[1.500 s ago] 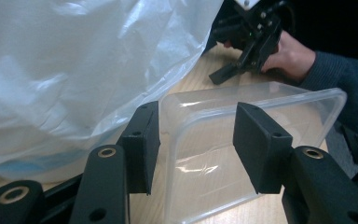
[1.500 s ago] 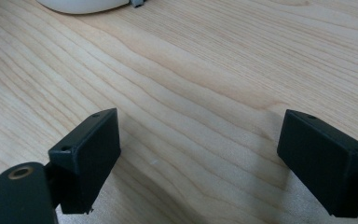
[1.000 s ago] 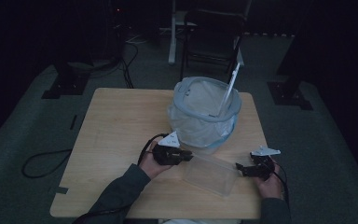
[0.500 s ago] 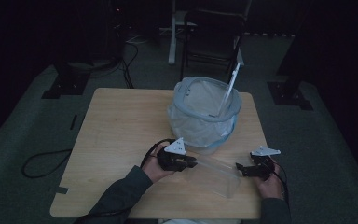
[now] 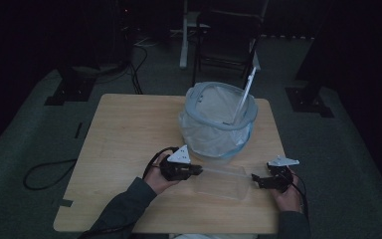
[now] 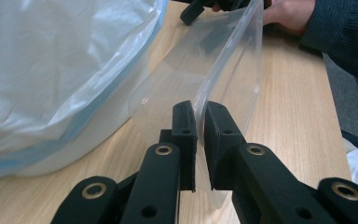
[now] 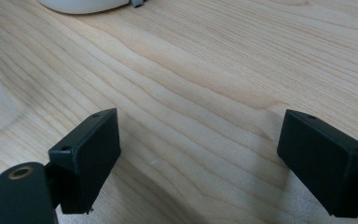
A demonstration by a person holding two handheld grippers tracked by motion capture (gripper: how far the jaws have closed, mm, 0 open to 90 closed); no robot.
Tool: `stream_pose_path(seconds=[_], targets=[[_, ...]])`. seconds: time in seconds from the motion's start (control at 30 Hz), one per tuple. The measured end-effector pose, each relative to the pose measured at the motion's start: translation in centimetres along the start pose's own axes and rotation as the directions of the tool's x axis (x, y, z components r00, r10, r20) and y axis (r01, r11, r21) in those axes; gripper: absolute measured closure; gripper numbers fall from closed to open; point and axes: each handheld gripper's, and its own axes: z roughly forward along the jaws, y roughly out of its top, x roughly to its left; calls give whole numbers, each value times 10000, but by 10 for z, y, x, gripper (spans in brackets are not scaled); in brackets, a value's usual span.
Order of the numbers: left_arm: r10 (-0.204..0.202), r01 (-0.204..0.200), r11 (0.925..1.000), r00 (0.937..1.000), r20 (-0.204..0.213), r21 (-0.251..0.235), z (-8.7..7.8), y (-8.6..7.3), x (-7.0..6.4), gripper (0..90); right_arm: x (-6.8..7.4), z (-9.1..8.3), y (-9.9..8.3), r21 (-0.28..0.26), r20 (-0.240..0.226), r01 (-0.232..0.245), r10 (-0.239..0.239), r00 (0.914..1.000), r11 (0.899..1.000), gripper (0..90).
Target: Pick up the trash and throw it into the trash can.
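A clear plastic bag (image 6: 200, 88) is lying flat on the wooden table (image 5: 124, 129), just beside the lined bin (image 5: 219, 122), one edge being lifted.

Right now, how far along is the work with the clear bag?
Done: the left gripper is shut on one edge of the clear plastic bag. In hand: the bag is lifted beside the lined basket. Left: the right gripper is open, holding nothing.
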Motion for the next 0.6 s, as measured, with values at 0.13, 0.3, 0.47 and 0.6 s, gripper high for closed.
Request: stream_pose_path(seconds=[0.13, 0.3, 0.47, 0.6], targets=[[-124, 124, 9999, 9999, 32, -28, -5, -4, 2, 845, 0, 0, 0, -1, 0, 1, -1, 10000, 10000, 123], [-320, 319, 9995, 9994, -114, -69, -14, -11, 6, 845, 0, 0, 0, -2, 0, 1, -1, 10000, 10000, 123], [-608, 603, 9981, 9971, -456, -132, -25, -22, 12, 844, 0, 0, 0, 3, -1, -4, 4, 10000, 10000, 123], [-746, 733, 9970, 9958, -535, -260, -31, -27, 14, 837, 0, 0, 0, 1, -1, -2, 2, 10000, 10000, 123]])
